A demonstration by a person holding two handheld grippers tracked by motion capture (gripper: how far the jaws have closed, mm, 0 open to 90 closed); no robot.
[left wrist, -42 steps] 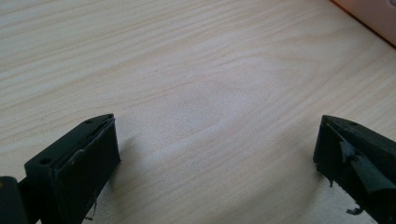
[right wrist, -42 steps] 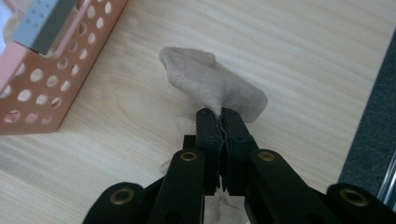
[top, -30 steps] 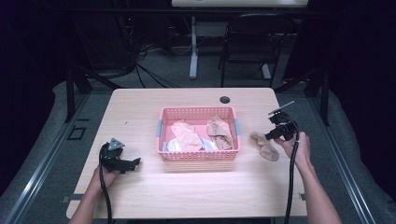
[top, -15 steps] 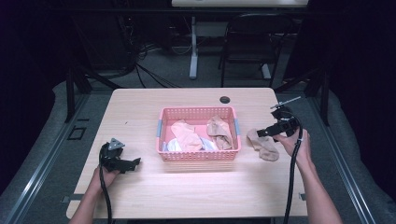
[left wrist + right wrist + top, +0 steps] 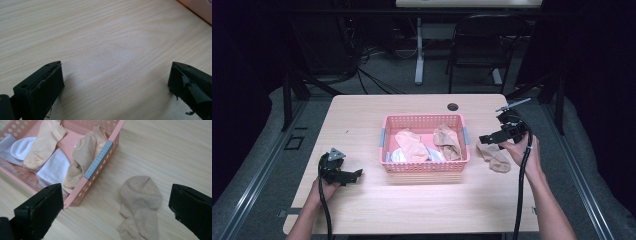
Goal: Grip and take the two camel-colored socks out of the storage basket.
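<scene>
The desk (image 5: 162, 147) is surfaced in pale, matt wood grain. A pink basket (image 5: 100, 167) of perforated plastic is seen at its centre, and soft knitted cloth is shown by the beige sock (image 5: 140, 202) at three o'clock of it. The jaws are faced with matt black, slightly frayed padding.

left tool (image 5: 357, 174): low, jaws wide apart | right tool (image 5: 484, 139): raised, jaws wide apart
</scene>
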